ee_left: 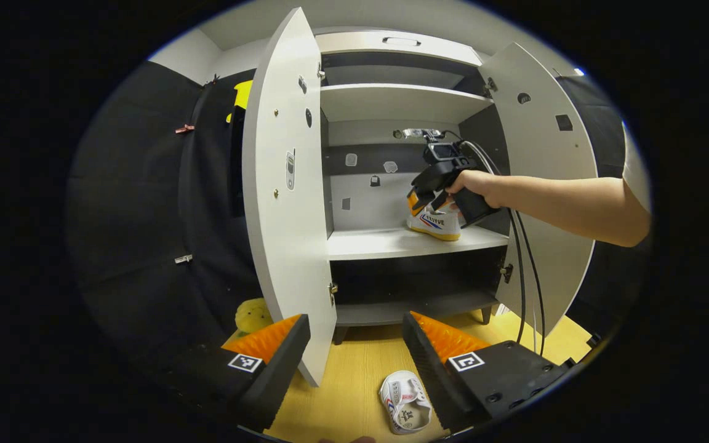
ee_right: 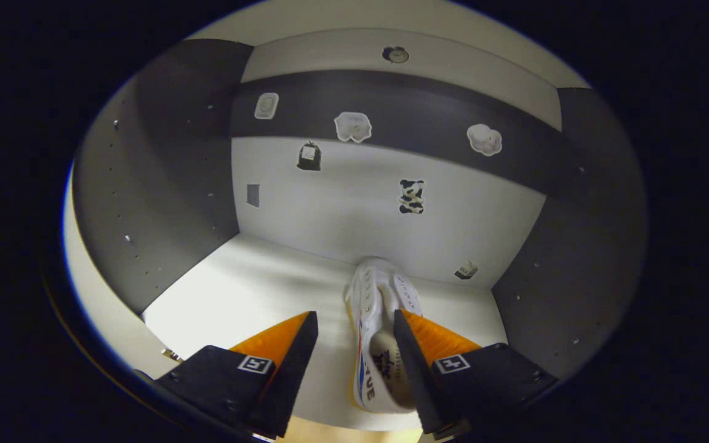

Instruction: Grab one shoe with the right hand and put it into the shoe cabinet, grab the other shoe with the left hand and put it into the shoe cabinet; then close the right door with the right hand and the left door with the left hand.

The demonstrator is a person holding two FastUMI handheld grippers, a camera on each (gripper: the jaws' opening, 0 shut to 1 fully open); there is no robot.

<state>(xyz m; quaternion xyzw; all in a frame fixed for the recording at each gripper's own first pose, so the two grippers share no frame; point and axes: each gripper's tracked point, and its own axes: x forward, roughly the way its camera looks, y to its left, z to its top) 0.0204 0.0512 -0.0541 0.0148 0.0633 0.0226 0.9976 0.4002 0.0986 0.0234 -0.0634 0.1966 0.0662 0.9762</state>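
While both doors stand wide open, the left gripper view looks at the shoe cabinet from in front and slightly below: the left door swings out through the centre-left of the frame, the right door through the upper right. At the bottom of this view the left gripper has its fingers spread well apart with nothing between them. On the wooden floor, at the bottom centre, lies the second shoe, just beside the inner edge of the right-hand finger (contact cannot be judged). At centre right, a hand on a bare forearm holds the right gripper inside the cabinet, directly over the first shoe, which sits on the middle shelf toward its right side. Cables hang from that gripper down in front of the right door. The right gripper view, from inside the compartment, shows the right gripper's fingers parted at the bottom of the frame, with the first shoe resting on the pale shelf at lower centre, toe toward the back panel. Its heel end lies against the right-hand finger, while the left-hand finger stands clear of it, so the jaws are open and not clamped. Small stickers dot the back panel.
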